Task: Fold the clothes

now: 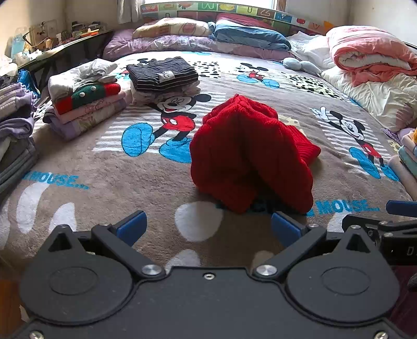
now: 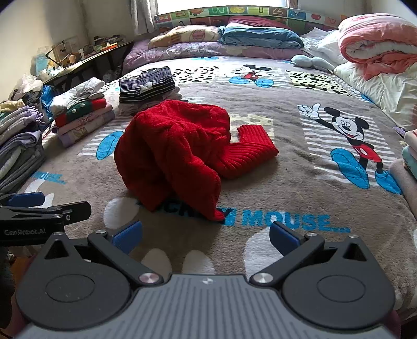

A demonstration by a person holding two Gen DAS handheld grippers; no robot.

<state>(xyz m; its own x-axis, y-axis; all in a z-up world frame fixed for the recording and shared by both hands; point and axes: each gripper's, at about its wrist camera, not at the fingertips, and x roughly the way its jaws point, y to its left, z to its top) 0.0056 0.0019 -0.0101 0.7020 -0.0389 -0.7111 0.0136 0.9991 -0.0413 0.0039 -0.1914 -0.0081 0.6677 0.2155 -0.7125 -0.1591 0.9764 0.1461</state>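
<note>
Both claws, my left claw (image 1: 208, 228) and my right claw (image 2: 206, 236), are hovering spread wide and gripping nothing, just short of the red sweater (image 1: 247, 153) lying crumpled mid-bed. Folded stacks (image 1: 86, 104) are sitting beyond it, so the sweater is what is remaining.

A grey cartoon-mouse blanket (image 1: 109, 182) covers the bed and fills the middle of both views. Along the top edge runs a colourful alphabet headboard (image 1: 208, 7), with a cream printed pillow (image 1: 172, 27) and a folded blue quilt (image 1: 250, 34) lying just below it. At the upper right sits a rolled pink comforter (image 1: 370, 54) on white bedding (image 1: 375, 96). A pale blue soft toy (image 2: 312, 62) rests near it. In the upper left, a dark cluttered desk (image 2: 86, 60) stands beside the bed.
</note>
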